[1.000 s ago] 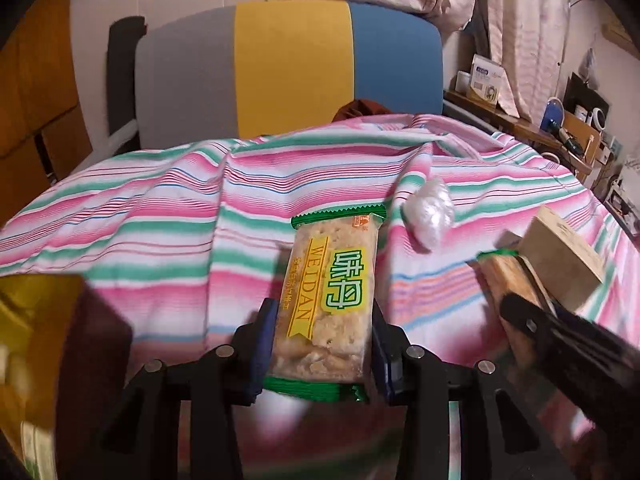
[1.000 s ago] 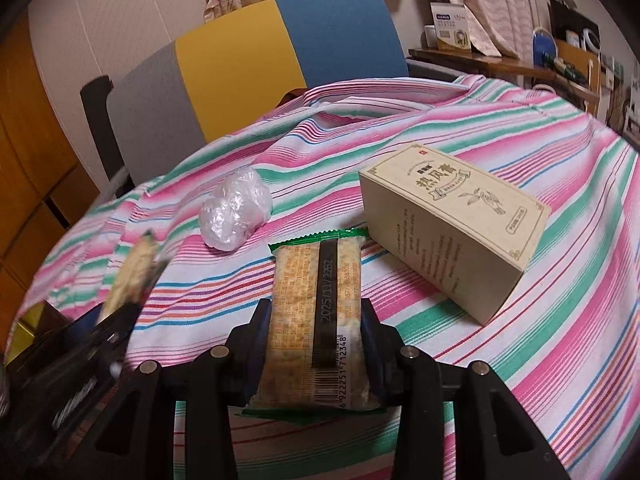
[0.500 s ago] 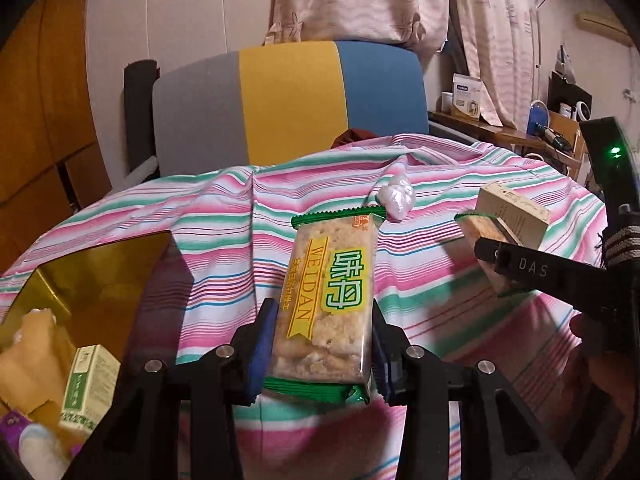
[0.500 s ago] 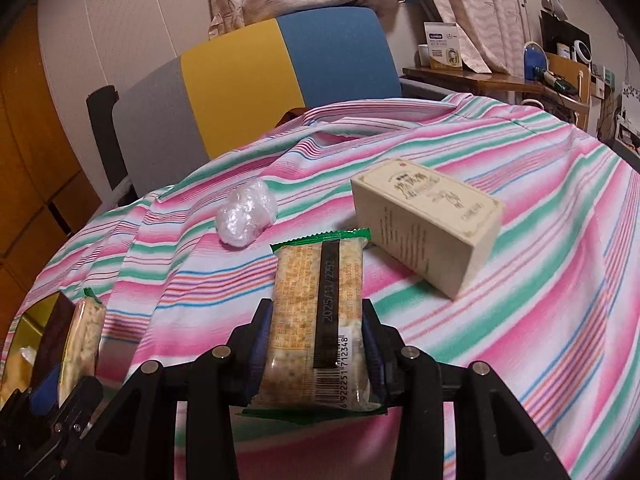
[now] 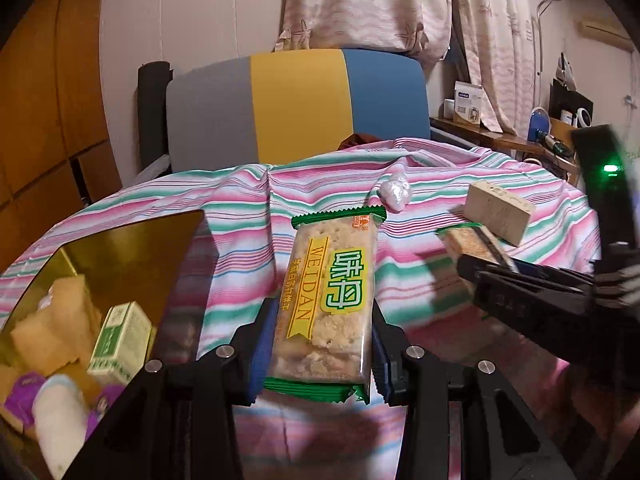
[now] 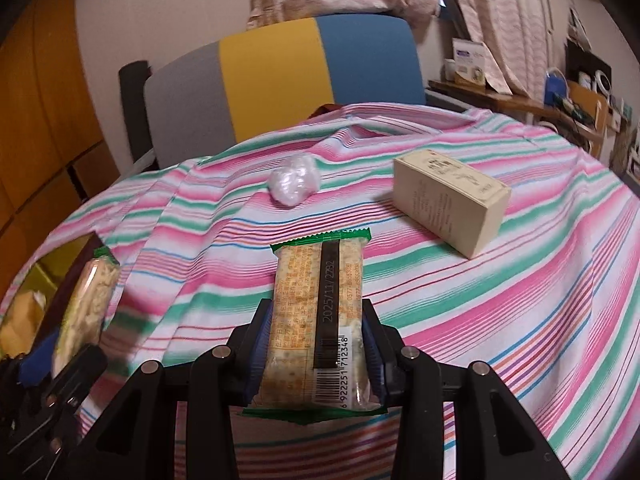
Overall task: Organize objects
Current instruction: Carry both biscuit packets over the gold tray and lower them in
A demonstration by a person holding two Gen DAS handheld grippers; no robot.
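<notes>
Left gripper [image 5: 320, 344] and right gripper [image 6: 316, 354], both clamped, angled downward.

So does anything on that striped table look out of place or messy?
Nothing is spilled or broken. The striped cloth is rumpled into folds toward the chair. A crumpled plastic wad and a beige box lie loose on it, the box set at an angle. Each gripper holds a cracker packet.

Two green-edged cracker packs [image 5: 326, 304] [image 6: 318, 320] held above striped cloth, beige box [image 6: 450, 200], white plastic wad [image 6: 294, 184] lying flat
</notes>
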